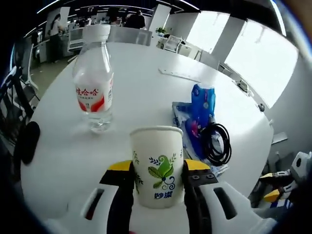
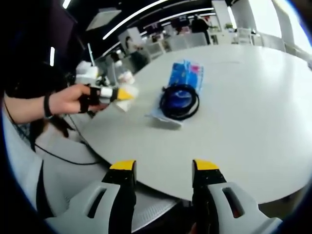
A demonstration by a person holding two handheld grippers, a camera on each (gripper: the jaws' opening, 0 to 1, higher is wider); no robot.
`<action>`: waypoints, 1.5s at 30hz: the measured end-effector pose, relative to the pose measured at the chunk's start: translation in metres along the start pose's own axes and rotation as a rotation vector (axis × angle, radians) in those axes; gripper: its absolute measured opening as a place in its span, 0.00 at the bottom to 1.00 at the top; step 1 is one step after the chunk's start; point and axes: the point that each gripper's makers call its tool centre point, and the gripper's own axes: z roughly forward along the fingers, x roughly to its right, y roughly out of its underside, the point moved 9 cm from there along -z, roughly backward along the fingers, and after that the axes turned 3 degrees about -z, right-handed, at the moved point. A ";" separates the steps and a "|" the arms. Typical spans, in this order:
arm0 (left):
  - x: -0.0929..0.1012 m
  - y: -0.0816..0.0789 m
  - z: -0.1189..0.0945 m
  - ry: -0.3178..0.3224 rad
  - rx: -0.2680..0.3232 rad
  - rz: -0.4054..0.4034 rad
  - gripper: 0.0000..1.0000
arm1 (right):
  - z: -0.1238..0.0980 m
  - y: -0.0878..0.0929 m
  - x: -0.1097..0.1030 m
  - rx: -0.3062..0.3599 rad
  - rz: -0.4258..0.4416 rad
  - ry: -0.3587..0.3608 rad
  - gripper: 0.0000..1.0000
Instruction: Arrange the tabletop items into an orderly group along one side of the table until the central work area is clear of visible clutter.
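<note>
Left gripper view: the left gripper [image 1: 158,183] has its 2 jaws clamped on a paper cup [image 1: 157,165], one yellow-tipped jaw on each side of the cup wall; the cup is upright with its printed leaf pattern facing the camera.
Cup position: held near the close edge of the round white table [image 1: 141,87]; whether its base rests on the tabletop or hangs just above it cannot be told.
Neighbours: a water bottle [image 1: 94,87] with a red label stands upright beyond the cup to the left; a blue packet [image 1: 201,109] with a coiled black cable [image 1: 217,144] lying on it sits to the right, near the cup.
Right gripper view: the right gripper [image 2: 163,170] has its jaws apart and holds nothing, hovering at the table edge; across the table a hand [image 2: 73,100] holds the other gripper beside the packet and cable.
Step in hand: judged to be carrying the cup to the group at 1 side.
Doing it well: keep the cup upright and the squeeze light, since thin paper walls buckle; set it just beside the bottle without knocking it, and release only once the base is flat.
Risk: the cable loop lies close on the right and could snag a jaw.
</note>
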 end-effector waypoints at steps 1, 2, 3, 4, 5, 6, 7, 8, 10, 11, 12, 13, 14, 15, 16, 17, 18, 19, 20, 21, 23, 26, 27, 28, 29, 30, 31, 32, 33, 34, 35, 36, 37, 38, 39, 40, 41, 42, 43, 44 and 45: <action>0.002 0.001 -0.003 0.003 0.000 0.022 0.39 | 0.001 0.000 -0.001 -0.001 -0.005 -0.004 0.44; 0.004 0.003 -0.006 0.010 0.002 0.050 0.39 | 0.002 -0.001 -0.002 -0.003 -0.012 -0.009 0.44; 0.006 0.005 -0.009 0.015 0.003 0.069 0.39 | 0.003 -0.002 -0.004 -0.006 -0.024 -0.017 0.44; 0.007 0.007 -0.012 0.017 0.004 0.083 0.39 | 0.004 -0.002 -0.005 -0.008 -0.031 -0.021 0.44; 0.008 0.008 -0.013 0.019 0.004 0.091 0.39 | 0.005 -0.003 -0.007 -0.011 -0.038 -0.028 0.44; 0.008 0.011 -0.016 0.027 0.008 0.104 0.39 | 0.006 -0.003 -0.007 -0.012 -0.043 -0.033 0.44; 0.008 0.013 -0.017 0.034 0.008 0.112 0.39 | 0.007 -0.004 -0.008 -0.014 -0.048 -0.037 0.44; 0.008 0.016 -0.019 0.040 0.005 0.130 0.39 | 0.008 -0.005 -0.010 -0.016 -0.057 -0.043 0.44; 0.011 0.022 -0.024 0.047 -0.007 0.162 0.39 | 0.009 -0.007 -0.011 -0.018 -0.066 -0.050 0.44; 0.012 0.025 -0.026 0.051 -0.012 0.170 0.39 | 0.010 -0.008 -0.012 -0.018 -0.070 -0.054 0.44; 0.012 0.028 -0.028 0.052 -0.017 0.177 0.39 | 0.011 -0.010 -0.012 -0.017 -0.077 -0.058 0.44; 0.014 0.032 -0.031 0.058 -0.025 0.191 0.39 | 0.011 -0.011 -0.013 -0.015 -0.078 -0.061 0.43; 0.014 0.035 -0.033 0.059 -0.031 0.205 0.39 | 0.012 -0.012 -0.013 -0.010 -0.077 -0.066 0.43; 0.017 0.039 -0.037 0.059 -0.038 0.224 0.39 | 0.012 -0.013 -0.014 -0.005 -0.073 -0.070 0.43; 0.018 0.042 -0.039 0.061 -0.043 0.237 0.39 | 0.013 -0.014 -0.014 -0.001 -0.068 -0.074 0.43; 0.020 0.046 -0.041 0.069 -0.050 0.255 0.39 | 0.014 -0.015 -0.015 0.003 -0.062 -0.079 0.43; 0.021 0.049 -0.043 0.071 -0.055 0.267 0.39 | 0.015 -0.015 -0.015 0.005 -0.058 -0.084 0.43; 0.024 0.052 -0.045 0.077 -0.060 0.277 0.39 | 0.016 -0.016 -0.016 0.006 -0.057 -0.090 0.43; 0.026 0.054 -0.046 0.082 -0.063 0.287 0.39 | 0.017 -0.017 -0.018 0.007 -0.058 -0.095 0.43; 0.029 0.057 -0.048 0.085 -0.066 0.296 0.39 | 0.019 -0.018 -0.019 0.005 -0.058 -0.105 0.43; 0.033 0.060 -0.050 0.096 -0.072 0.307 0.39 | 0.023 -0.019 -0.021 -0.002 -0.061 -0.124 0.43; 0.042 0.065 -0.053 0.118 -0.079 0.338 0.39 | 0.027 -0.024 -0.026 -0.002 -0.073 -0.153 0.43; 0.045 0.065 -0.054 0.125 -0.082 0.347 0.39 | 0.029 -0.027 -0.028 0.000 -0.077 -0.166 0.43; 0.049 0.067 -0.055 0.133 -0.084 0.359 0.39 | 0.029 -0.029 -0.030 0.003 -0.079 -0.171 0.43; 0.052 0.068 -0.056 0.139 -0.085 0.371 0.39 | 0.030 -0.031 -0.031 0.005 -0.082 -0.176 0.43; 0.055 0.068 -0.056 0.147 -0.088 0.393 0.39 | 0.032 -0.033 -0.033 0.008 -0.085 -0.188 0.43; 0.058 0.069 -0.057 0.151 -0.087 0.414 0.39 | 0.033 -0.035 -0.035 0.009 -0.087 -0.196 0.43; 0.061 0.069 -0.058 0.156 -0.086 0.434 0.39 | 0.035 -0.037 -0.037 0.012 -0.089 -0.205 0.43; 0.063 0.069 -0.057 0.162 -0.085 0.443 0.39 | 0.036 -0.038 -0.039 0.015 -0.092 -0.214 0.43; 0.065 0.069 -0.057 0.167 -0.084 0.453 0.39 | 0.037 -0.040 -0.041 0.015 -0.096 -0.222 0.43; 0.068 0.069 -0.058 0.171 -0.087 0.476 0.39 | 0.038 -0.041 -0.044 0.016 -0.101 -0.230 0.43; 0.070 0.070 -0.059 0.174 -0.086 0.485 0.39 | 0.039 -0.042 -0.046 0.018 -0.104 -0.235 0.43; 0.073 0.070 -0.059 0.181 -0.086 0.504 0.39 | 0.040 -0.043 -0.048 0.021 -0.105 -0.244 0.42; 0.074 0.071 -0.059 0.185 -0.088 0.513 0.39 | 0.040 -0.044 -0.049 0.022 -0.102 -0.253 0.42; 0.077 0.072 -0.059 0.188 -0.089 0.515 0.39 | 0.041 -0.046 -0.051 0.026 -0.095 -0.264 0.42; 0.079 0.072 -0.059 0.192 -0.090 0.521 0.39 | 0.041 -0.047 -0.052 0.029 -0.093 -0.269 0.42; 0.081 0.073 -0.059 0.197 -0.092 0.538 0.39 | 0.042 -0.049 -0.054 0.034 -0.095 -0.277 0.42; 0.083 0.074 -0.059 0.202 -0.094 0.555 0.39 | 0.042 -0.050 -0.055 0.035 -0.097 -0.282 0.41; 0.085 0.074 -0.059 0.207 -0.094 0.564 0.39 | 0.042 -0.051 -0.056 0.034 -0.100 -0.289 0.41; 0.088 0.075 -0.059 0.211 -0.093 0.590 0.39 | 0.043 -0.053 -0.057 0.031 -0.102 -0.299 0.41; 0.090 0.075 -0.059 0.220 -0.094 0.609 0.39 | 0.043 -0.053 -0.057 0.031 -0.100 -0.307 0.41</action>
